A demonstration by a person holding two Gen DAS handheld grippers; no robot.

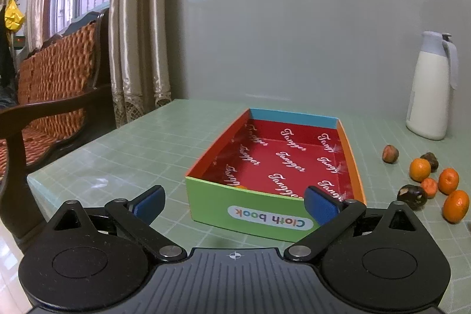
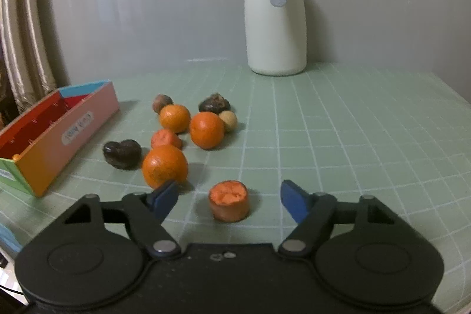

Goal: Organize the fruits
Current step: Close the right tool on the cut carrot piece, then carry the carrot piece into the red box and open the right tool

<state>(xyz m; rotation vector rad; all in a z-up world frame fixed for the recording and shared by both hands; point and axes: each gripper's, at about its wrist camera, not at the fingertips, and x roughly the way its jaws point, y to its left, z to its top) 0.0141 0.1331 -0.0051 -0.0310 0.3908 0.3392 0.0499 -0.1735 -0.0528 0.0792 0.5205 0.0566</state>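
A colourful cardboard box (image 1: 247, 212) with a red lining stands on the green table; it also shows at the left of the right wrist view (image 2: 61, 134), with a small orange piece in its near corner (image 2: 16, 157). My left gripper (image 1: 234, 206) is open and empty, just in front of the box's green end. Several oranges (image 2: 164, 167) and dark fruits (image 2: 122, 153) lie right of the box. My right gripper (image 2: 232, 200) is open, its pads on either side of an orange stump-shaped fruit piece (image 2: 229, 200), apart from it.
A white thermos jug (image 2: 275, 16) stands at the back by the wall, also seen in the left wrist view (image 1: 431, 87). A wooden sofa (image 1: 50, 96) and curtains (image 1: 132, 28) are left of the table. The table's left edge (image 1: 38, 181) is near my left gripper.
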